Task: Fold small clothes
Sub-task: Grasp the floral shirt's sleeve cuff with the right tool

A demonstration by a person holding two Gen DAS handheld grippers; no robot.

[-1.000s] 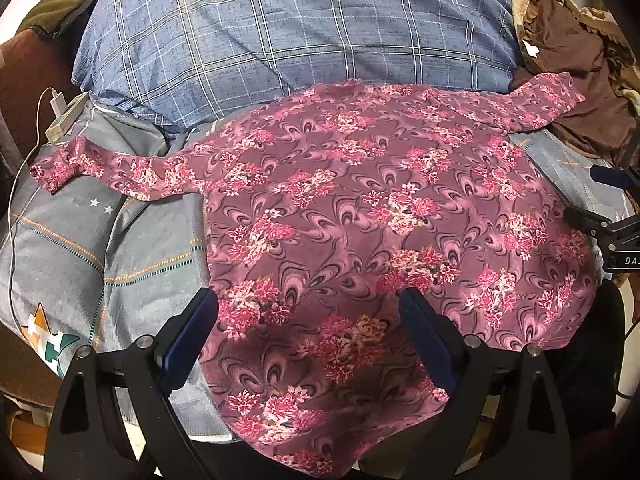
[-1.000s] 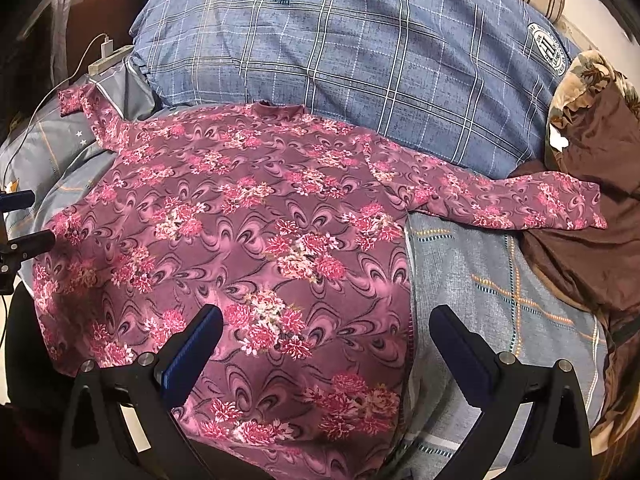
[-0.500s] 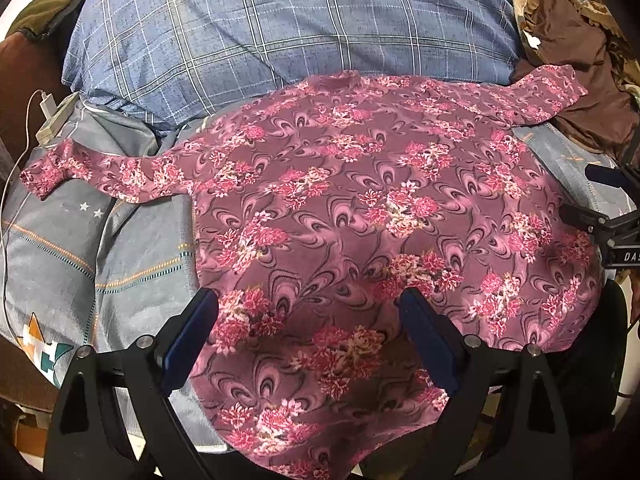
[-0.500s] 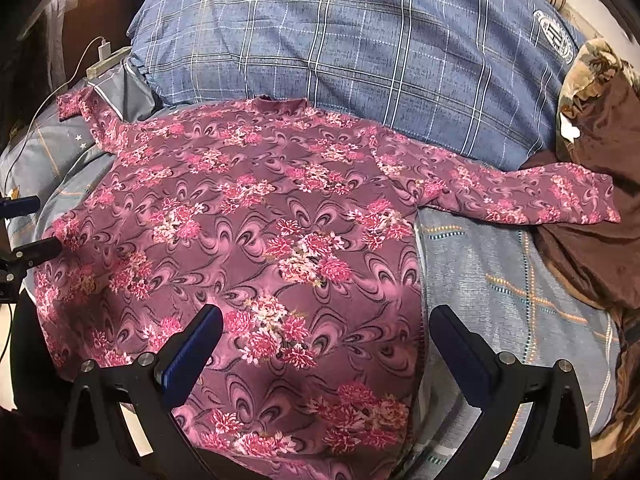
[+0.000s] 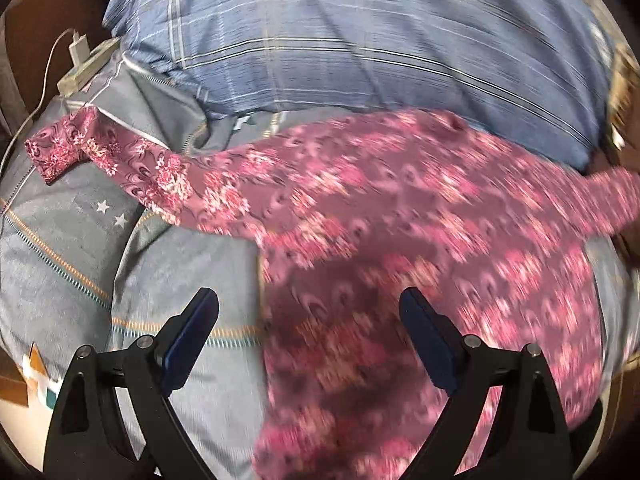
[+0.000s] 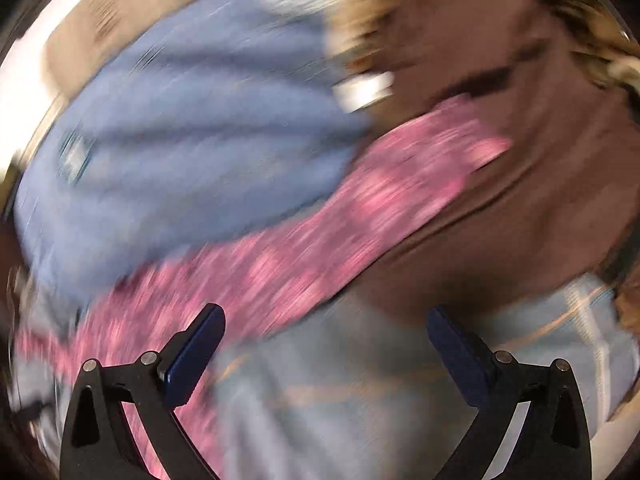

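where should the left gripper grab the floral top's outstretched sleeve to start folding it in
Grip the sleeve at its cuff end, where it lies flat and single-layered on the grey bedsheet, with free edges. Probably bring the open left gripper in from the cuff's outer tip, one finger slipping under the edge, then carry it across the floral top body.

Both wrist views low, forward — share floral top (image 5: pixel 400 216).

Left hand-held gripper (image 5: pixel 308 320): jaws wide, nothing between. Bare grey bedspread (image 5: pixel 80 248) along bed's left edge, free to pass. Floral top (image 5: pixel 420 216) covers bed middle. Big blue plaid pillow (image 5: pixel 340 40) blocks far edge. Charger and cable (image 5: pixel 78 48) at far-left corner. Brown cloth heap (image 6: pixel 520 160) walls right edge; right view blurry.
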